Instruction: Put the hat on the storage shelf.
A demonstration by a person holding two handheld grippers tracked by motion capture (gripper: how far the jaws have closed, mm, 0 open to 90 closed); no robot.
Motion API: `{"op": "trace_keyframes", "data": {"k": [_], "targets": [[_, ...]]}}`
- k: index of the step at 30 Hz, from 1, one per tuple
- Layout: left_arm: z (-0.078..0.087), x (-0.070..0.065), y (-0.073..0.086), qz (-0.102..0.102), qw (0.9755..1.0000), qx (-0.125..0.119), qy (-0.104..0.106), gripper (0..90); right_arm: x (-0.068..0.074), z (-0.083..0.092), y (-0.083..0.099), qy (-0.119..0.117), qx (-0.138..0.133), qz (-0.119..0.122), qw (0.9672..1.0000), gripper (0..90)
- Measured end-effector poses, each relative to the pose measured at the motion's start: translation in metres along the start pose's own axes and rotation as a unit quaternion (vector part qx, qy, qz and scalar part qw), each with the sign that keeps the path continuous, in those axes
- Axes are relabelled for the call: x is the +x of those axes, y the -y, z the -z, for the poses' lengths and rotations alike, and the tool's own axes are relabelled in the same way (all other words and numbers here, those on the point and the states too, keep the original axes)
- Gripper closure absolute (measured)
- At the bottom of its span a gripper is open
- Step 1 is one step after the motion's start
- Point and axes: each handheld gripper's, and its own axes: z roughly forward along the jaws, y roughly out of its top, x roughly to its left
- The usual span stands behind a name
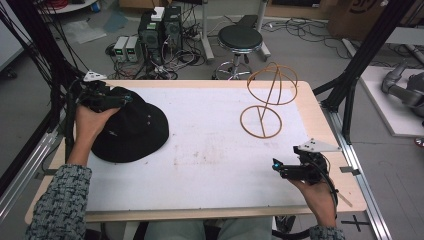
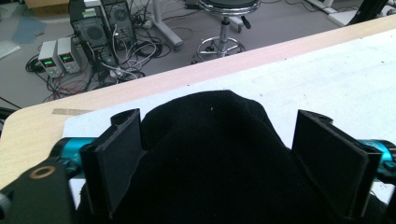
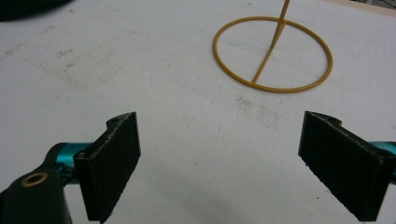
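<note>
A black bucket hat (image 1: pixel 131 129) lies on the white mat at the table's left. My left gripper (image 1: pixel 124 99) reaches over the hat from its left side. In the left gripper view the hat's crown (image 2: pixel 215 158) rises between the two wide-set jaws of the left gripper (image 2: pixel 219 119). The fabric lies against their inner faces but does not look squeezed. A yellow wire hat stand (image 1: pixel 262 121) with a ring base and a round cage top stands at the far right. My right gripper (image 1: pixel 276 167) rests open near the front right, and its jaws (image 3: pixel 219 123) point at the stand's base ring (image 3: pixel 273 55) with nothing between them.
The white mat (image 1: pixel 210 150) covers most of the wooden table (image 1: pixel 320 120). A black frame post (image 1: pixel 350 85) rises at the table's right edge. Beyond the far edge stand a stool (image 1: pixel 240 37) and power supplies with cables (image 1: pixel 150 40) on the floor.
</note>
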Motion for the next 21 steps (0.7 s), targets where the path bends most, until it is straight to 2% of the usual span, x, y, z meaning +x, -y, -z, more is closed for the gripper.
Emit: {"op": "trace_keyframes", "data": {"k": [2, 3, 5, 8, 10, 14, 16, 18, 21], "targets": [[0.0001, 0.0, 0.0007, -0.003, 1.0, 0.003, -0.001, 22.1, 0.0, 0.0001, -0.0004, 0.0, -0.002, 0.001, 1.0, 12.5], [-0.0001, 0.0001, 0.0011, -0.001, 1.0, 0.003, 0.001, 26.7, 0.0002, 0.0, -0.0007, -0.001, -0.001, 0.0, 1.0, 12.5], [-0.0001, 0.001, 0.0021, -0.001, 1.0, 0.007, 0.005, 28.8, 0.0001, -0.0003, -0.0007, -0.001, -0.001, 0.001, 1.0, 12.5], [-0.0002, 0.002, 0.0033, 0.003, 0.9999, 0.013, 0.007, 37.9, 0.0003, -0.002, -0.001, -0.002, -0.001, 0.002, 1.0, 12.5], [-0.0003, 0.0023, 0.0039, 0.008, 0.9998, 0.017, 0.01, 40.2, 0.0004, -0.002, -0.0012, -0.001, 0.0, 0.002, 1.0, 12.5], [0.0001, 0.003, 0.0057, 0.007, 0.9996, 0.024, 0.014, 55.0, 0.0005, -0.0019, -0.0023, -0.003, -0.001, 0.003, 1.0, 12.5], [0.0013, 0.0032, 0.0068, 0.006, 0.9996, 0.026, 0.008, 63.4, 0.0003, -0.0021, -0.0025, -0.003, -0.002, 0.004, 1.0, 12.5], [0.0022, 0.0037, 0.0071, 0.011, 0.9996, 0.025, 0.011, 68.6, 0.0003, -0.0025, -0.0027, -0.003, -0.002, 0.005, 1.0, 12.6], [0.0043, 0.0011, 0.0057, 0.003, 0.9996, 0.024, 0.013, 78.7, 0.0006, -0.0031, -0.0033, -0.002, -0.002, 0.004, 1.0, 12.5]]}}
